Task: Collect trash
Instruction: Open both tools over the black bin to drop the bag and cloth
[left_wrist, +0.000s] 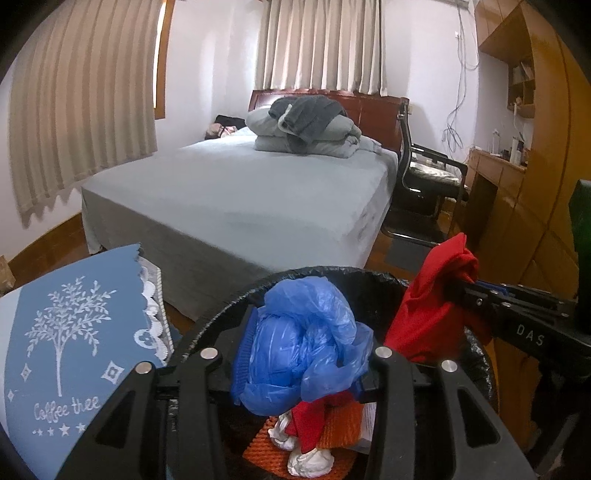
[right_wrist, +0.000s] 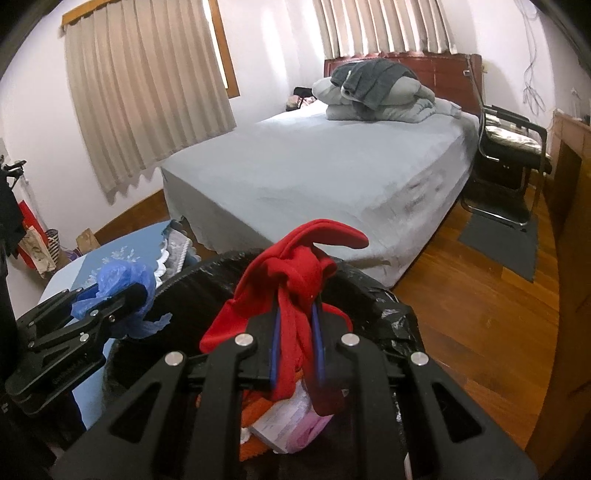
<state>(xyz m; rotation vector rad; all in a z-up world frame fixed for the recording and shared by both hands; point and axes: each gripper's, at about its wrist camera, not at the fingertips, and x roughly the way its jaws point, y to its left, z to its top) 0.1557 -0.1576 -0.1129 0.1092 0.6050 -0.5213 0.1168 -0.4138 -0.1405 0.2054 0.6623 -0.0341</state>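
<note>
Clamped on a crumpled blue plastic bag, the left gripper hangs over the black-lined trash bin; the right gripper pinches a knotted red cloth above it. Inside lie what look like white tissues.

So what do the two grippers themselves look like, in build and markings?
Both are matte black. The left gripper and right gripper each have angular linkage arms with triangular cut-outs and round silver pivot pins. The right one's fingers carry blue pads. White "DAS" lettering shows on the right gripper's side in the left wrist view. No cables, sleeves or hands are visible.
</note>
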